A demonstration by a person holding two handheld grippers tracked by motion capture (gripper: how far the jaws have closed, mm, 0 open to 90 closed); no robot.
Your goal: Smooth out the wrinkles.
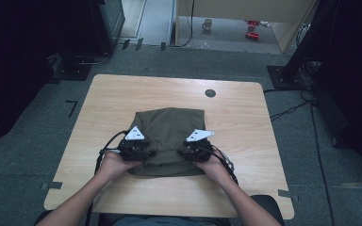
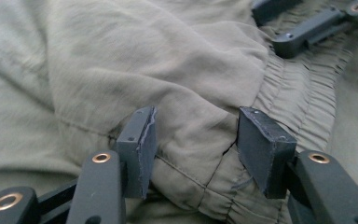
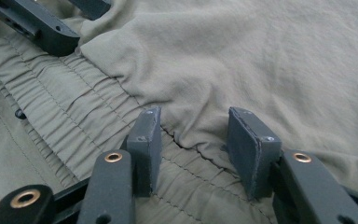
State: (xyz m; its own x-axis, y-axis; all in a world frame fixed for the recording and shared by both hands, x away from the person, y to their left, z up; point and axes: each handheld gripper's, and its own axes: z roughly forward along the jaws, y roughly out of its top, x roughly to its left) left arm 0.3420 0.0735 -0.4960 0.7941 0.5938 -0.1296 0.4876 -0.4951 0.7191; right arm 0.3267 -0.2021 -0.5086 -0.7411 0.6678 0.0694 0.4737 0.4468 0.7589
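An olive-green garment point(image 1: 169, 136) lies folded in the middle of the wooden table point(image 1: 118, 94). Its gathered elastic waistband point(image 3: 65, 116) runs under a folded-over layer of cloth point(image 2: 168, 56). My left gripper point(image 1: 136, 149) rests low on the garment's near left part. In the left gripper view its jaws point(image 2: 198, 135) stand apart with a hem fold between them, and the pads are not pressing on it. My right gripper point(image 1: 195, 149) sits on the near right part. Its jaws point(image 3: 196, 135) are likewise apart over the fold's edge. Each gripper view shows the other gripper across the cloth.
A round grey grommet point(image 1: 210, 92) is set in the table's far side. Bare wood surrounds the garment. On the floor beyond are a mug point(image 1: 207, 24), red items point(image 1: 252, 28), cables point(image 1: 287, 110) and dark equipment stands at both sides.
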